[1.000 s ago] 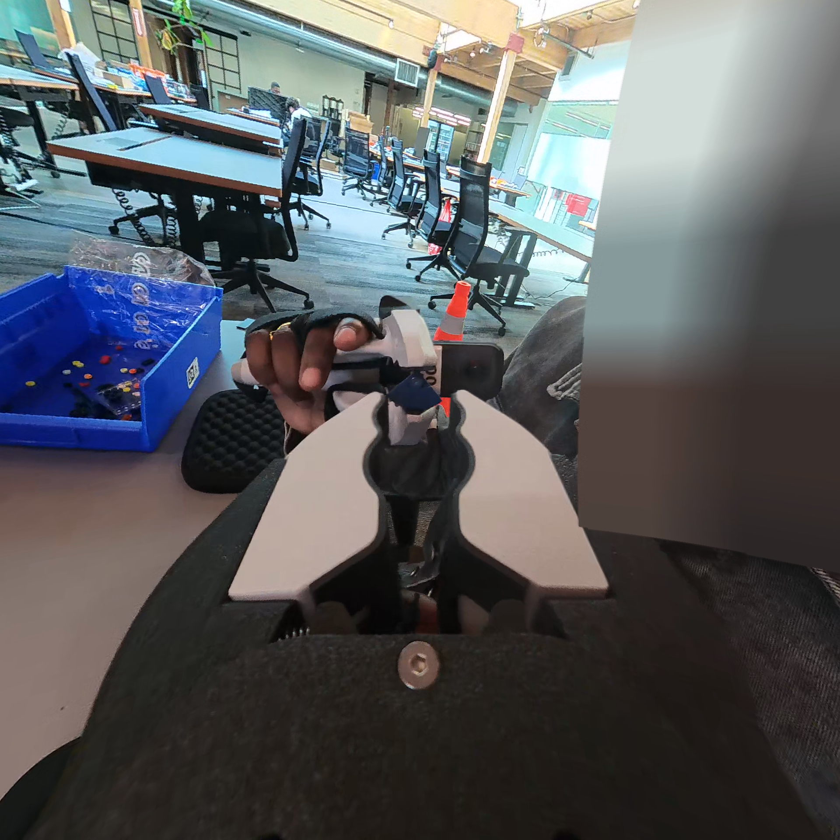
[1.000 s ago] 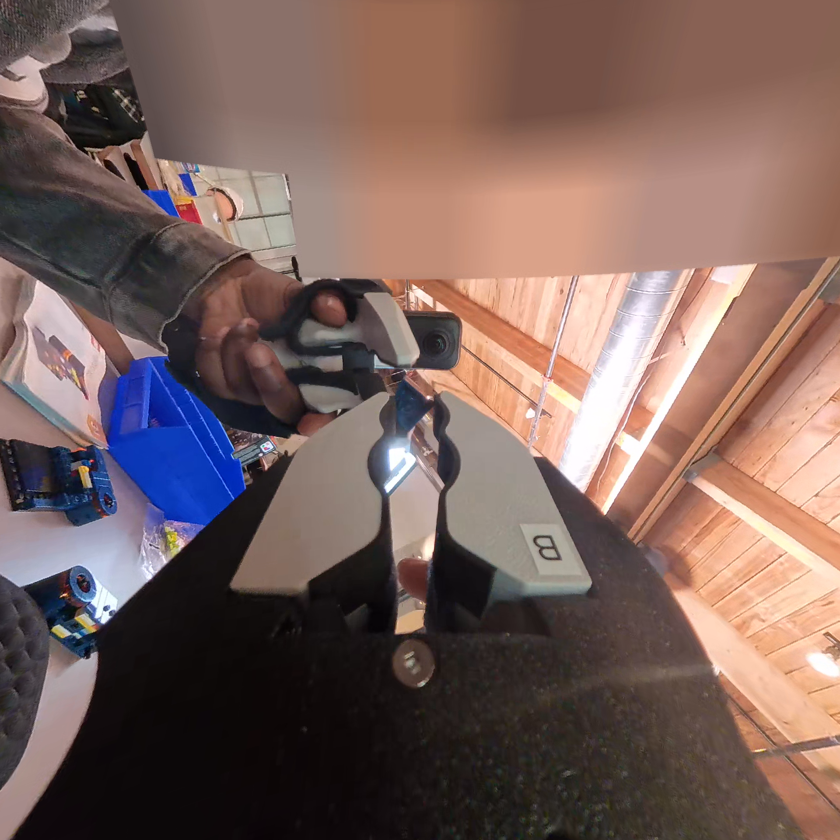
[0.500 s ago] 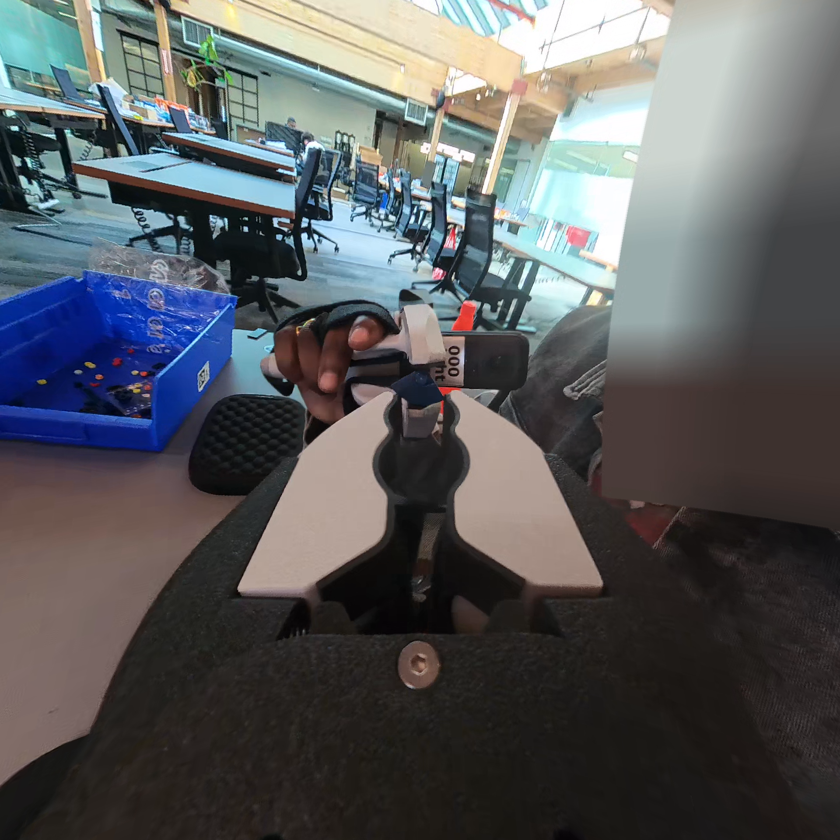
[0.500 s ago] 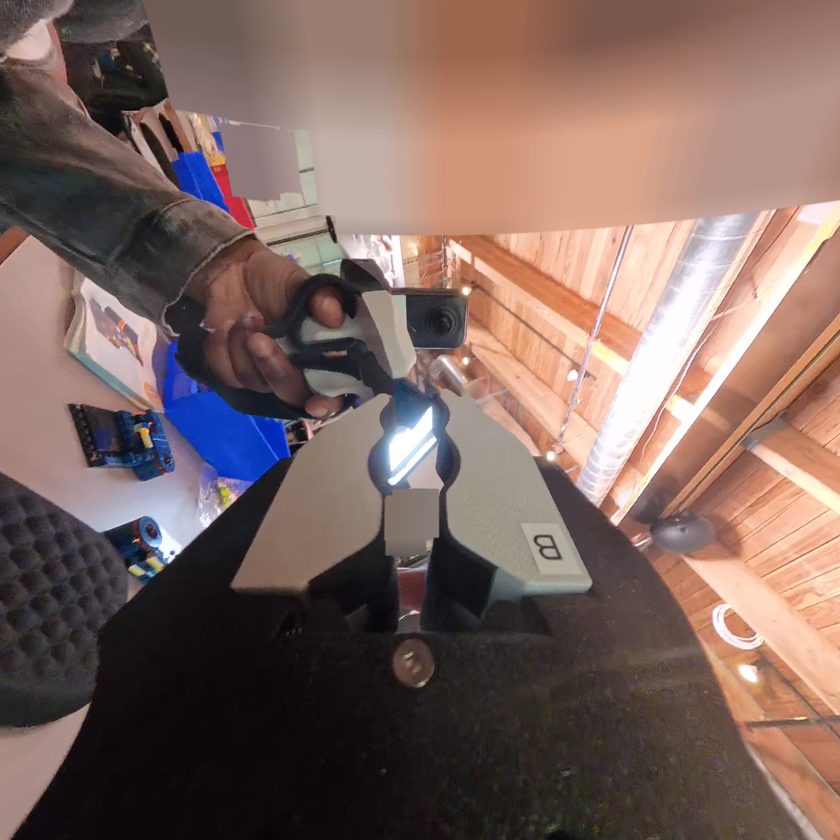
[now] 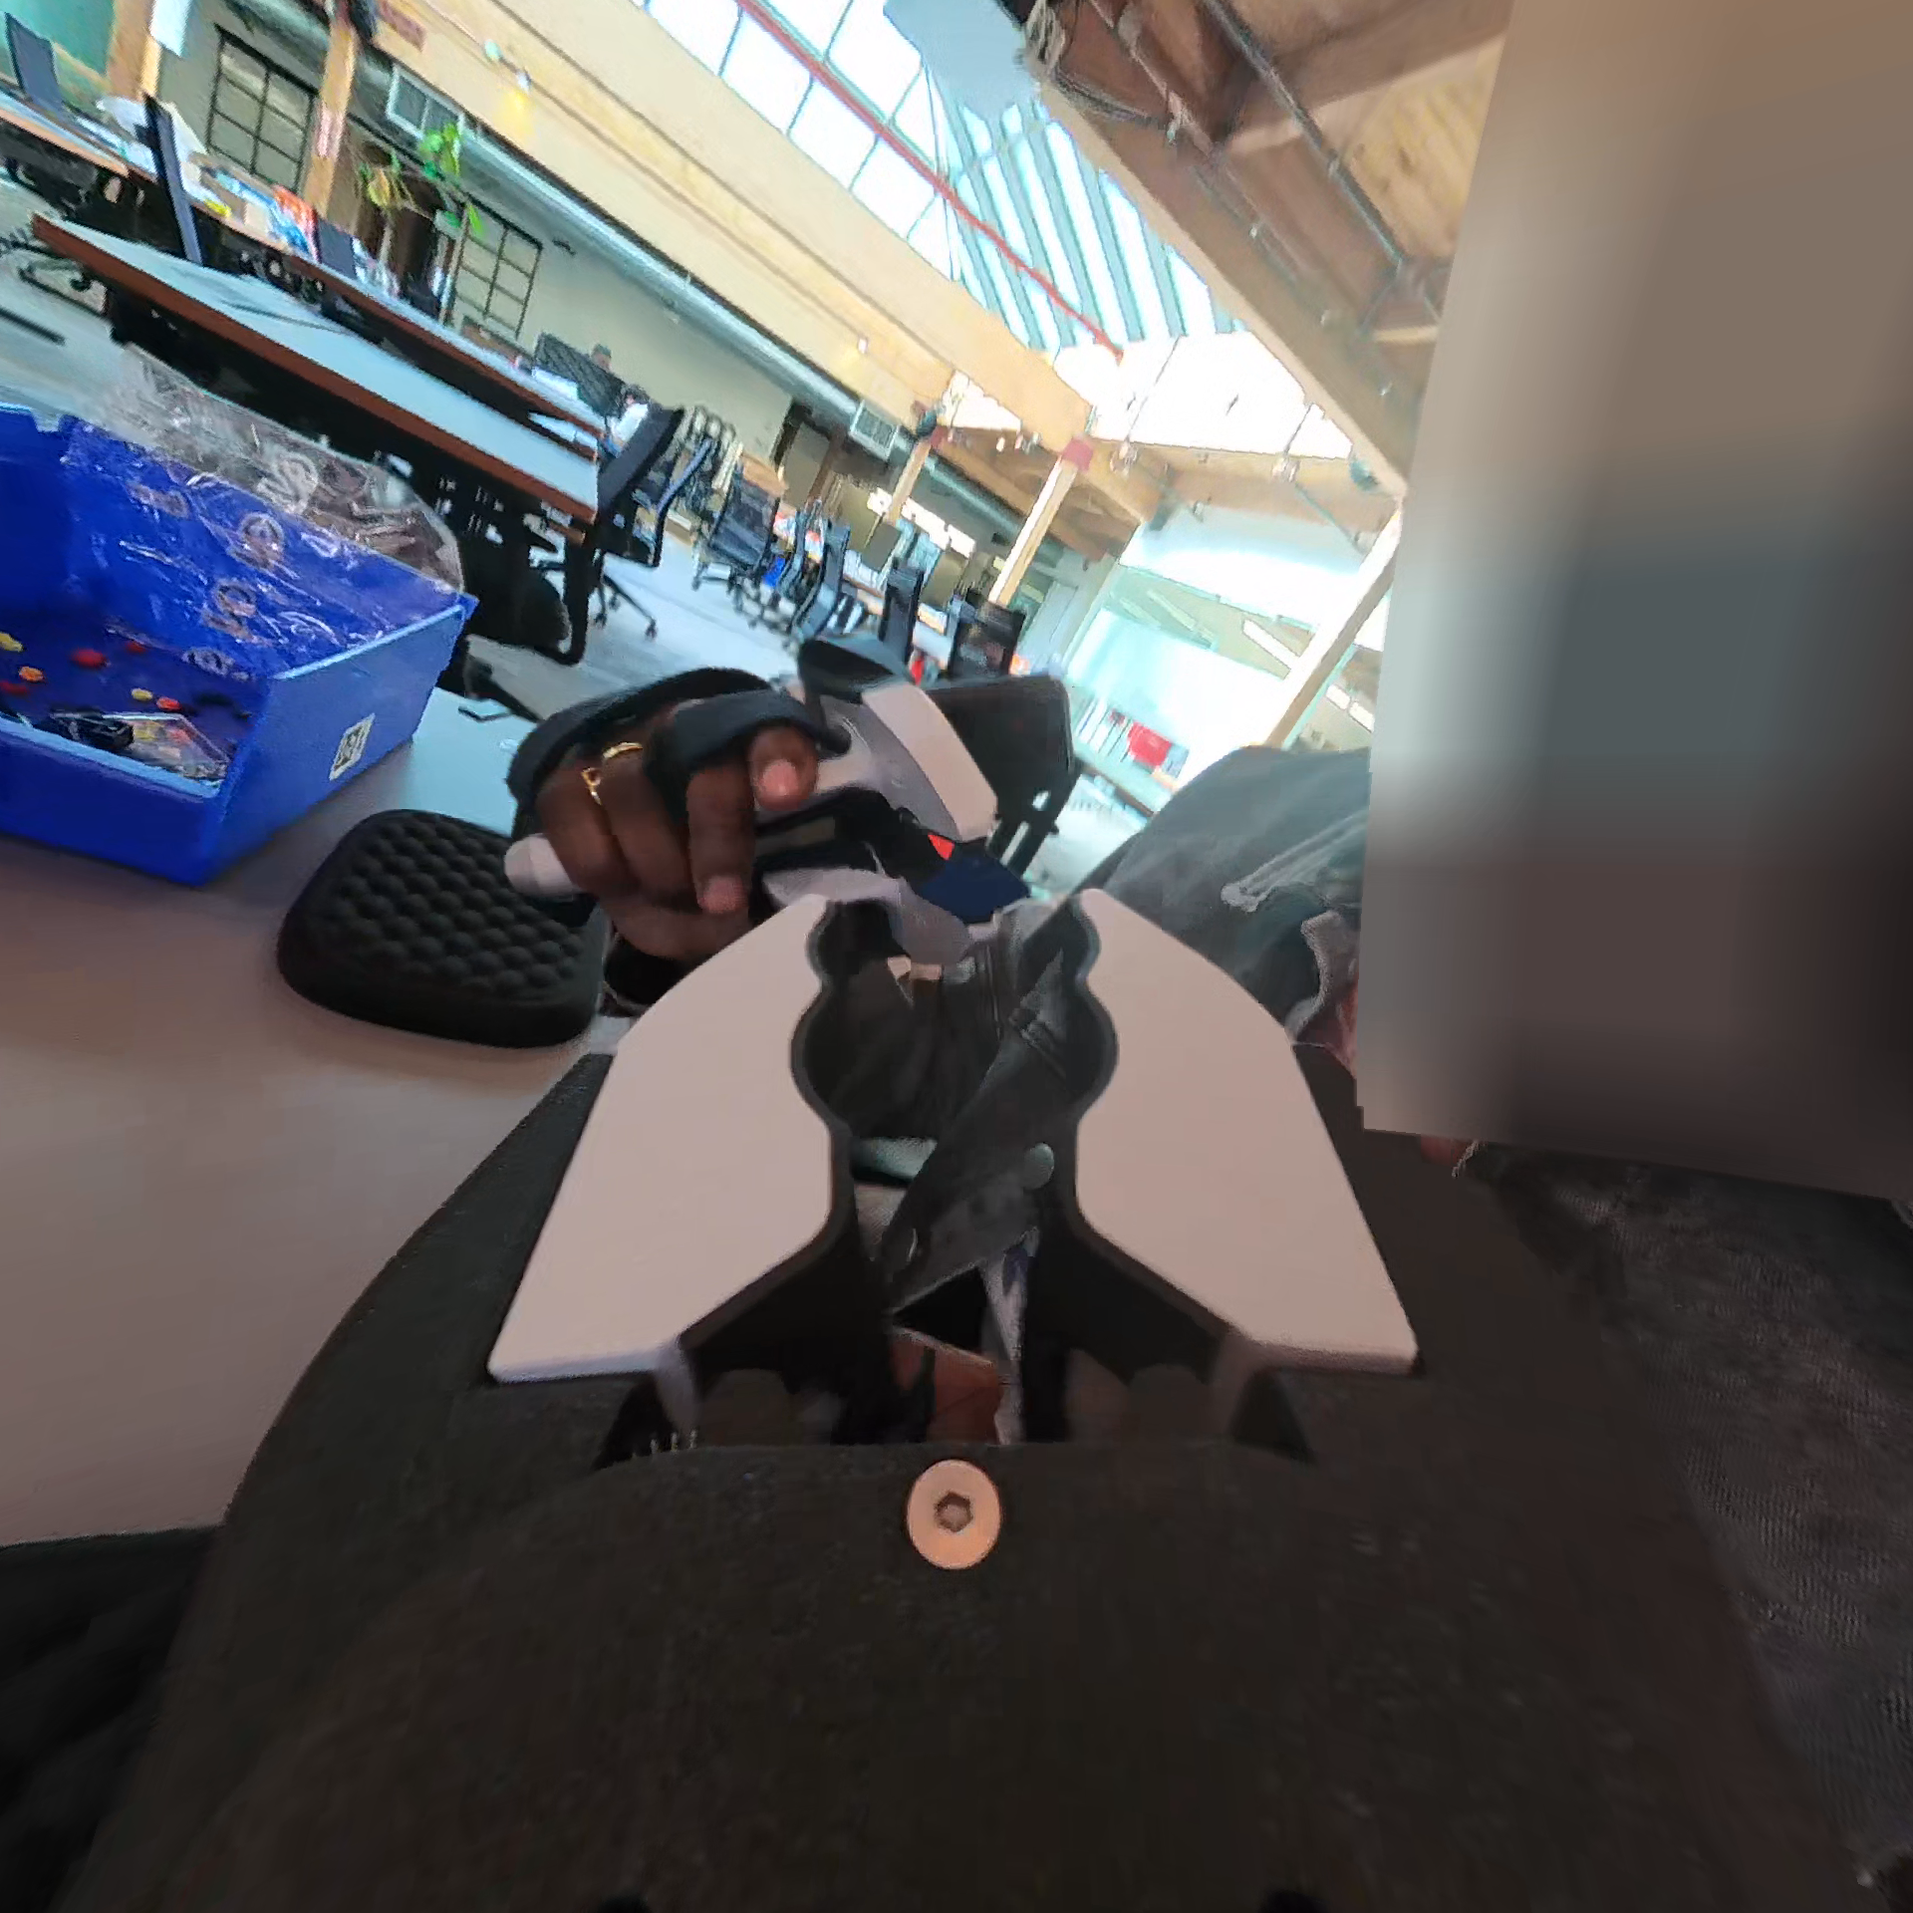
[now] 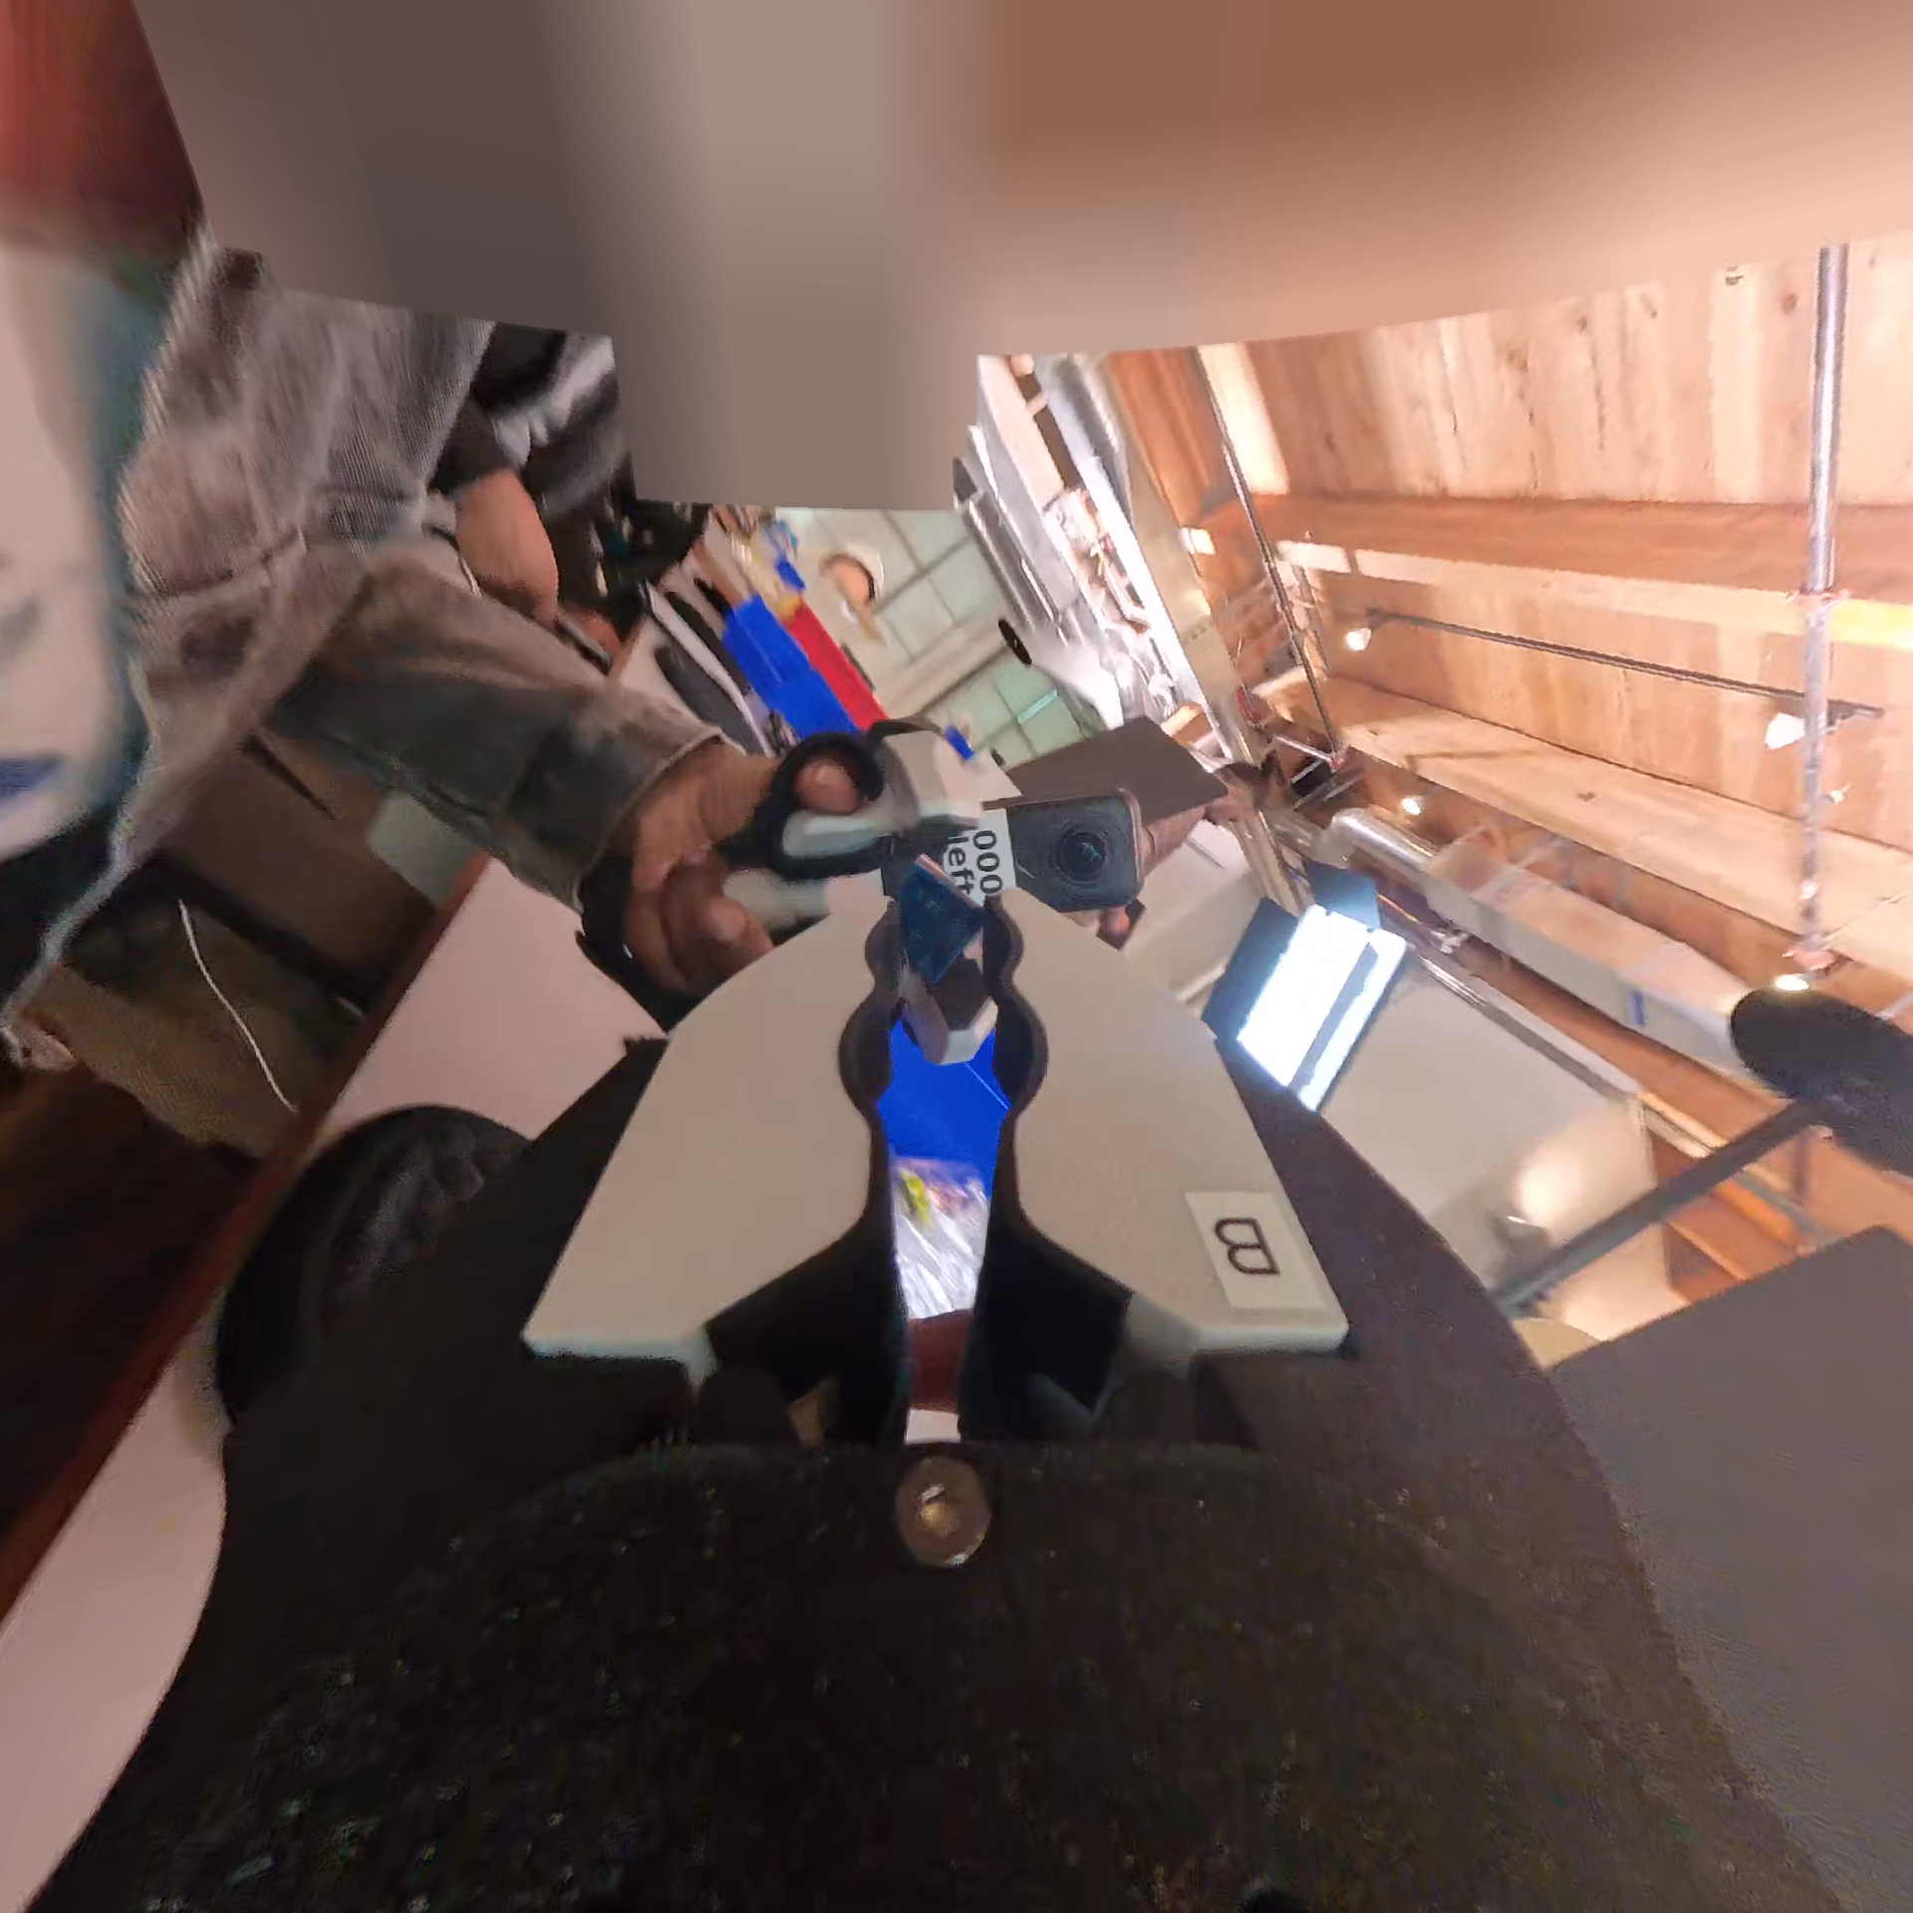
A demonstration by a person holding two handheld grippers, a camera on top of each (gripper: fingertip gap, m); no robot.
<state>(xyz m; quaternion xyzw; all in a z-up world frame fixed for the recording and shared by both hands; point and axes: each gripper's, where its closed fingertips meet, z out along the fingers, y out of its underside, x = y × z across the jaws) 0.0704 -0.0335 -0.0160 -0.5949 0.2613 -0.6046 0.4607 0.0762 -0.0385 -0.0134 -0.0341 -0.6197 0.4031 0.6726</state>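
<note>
Both grippers are held up off the table and point at each other, tip to tip. A small blue piece point(image 6: 937, 916) sits between the tips of my right gripper point(image 6: 944, 932), whose jaws stand narrowly apart and close on it. In the left wrist view the same blue piece point(image 5: 973, 888) is just beyond my left gripper point(image 5: 958, 911), whose jaws stand wider apart and do not seem to touch it. A hand point(image 5: 663, 839) holds the right gripper's white body point(image 5: 911, 756). The left gripper's camera point(image 6: 1082, 854) faces the right wrist view.
A blue bin point(image 5: 342, 714) with small coloured pieces and a clear plastic bag stands at the left on the grey table point(image 5: 155, 1087). A black dimpled pad point(image 5: 445, 932) lies beside it and also shows in the right wrist view point(image 6: 362, 1222). A person's grey sleeve point(image 6: 414, 663) is close. My two grippers' fingertips are within a few centimetres of each other.
My left gripper's jaws have widened and its view has tilted up towards the ceiling. The right wrist view has swung round, and the left gripper now looks farther off, with the blue piece still between the tips.
</note>
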